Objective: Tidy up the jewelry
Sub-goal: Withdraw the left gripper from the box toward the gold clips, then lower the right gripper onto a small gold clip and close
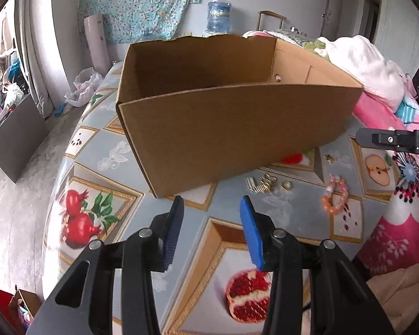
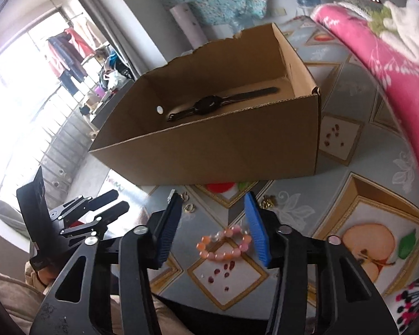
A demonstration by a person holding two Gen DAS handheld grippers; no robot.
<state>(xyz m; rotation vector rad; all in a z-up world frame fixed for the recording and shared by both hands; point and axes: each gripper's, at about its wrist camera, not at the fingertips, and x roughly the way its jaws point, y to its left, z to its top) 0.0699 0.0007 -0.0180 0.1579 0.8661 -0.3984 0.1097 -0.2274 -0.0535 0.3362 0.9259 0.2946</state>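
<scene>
At the left, the left gripper [image 1: 211, 230] hangs over the fruit-patterned tablecloth [image 1: 103, 164], its blue pads [image 1: 251, 234] apart with nothing between them; the same gripper shows at the left edge of the right wrist view [image 2: 109, 203]. Ahead of it stands an open cardboard box [image 1: 223, 128] with a torn back edge. In the right wrist view a black wristwatch [image 2: 209, 104] lies flat on the box floor [image 2: 265, 95]. On the cloth just in front of the box's right end lies a small cluster of gold pieces: some little springs [image 1: 258, 185], a ring [image 1: 286, 185] beside them, and a small gold piece [image 1: 329, 158] further back. To the right of these, apart from them, lies a pink and orange bead bracelet [image 1: 335, 196]. The right gripper [image 2: 213, 226] is above that bracelet [image 2: 226, 244], jaws released; the beads lie on the cloth between the fingers, close beside the right-hand pad [image 2: 257, 231], and whether they touch it cannot be told. A pink blanket [image 2: 377, 64] fills the far right
</scene>
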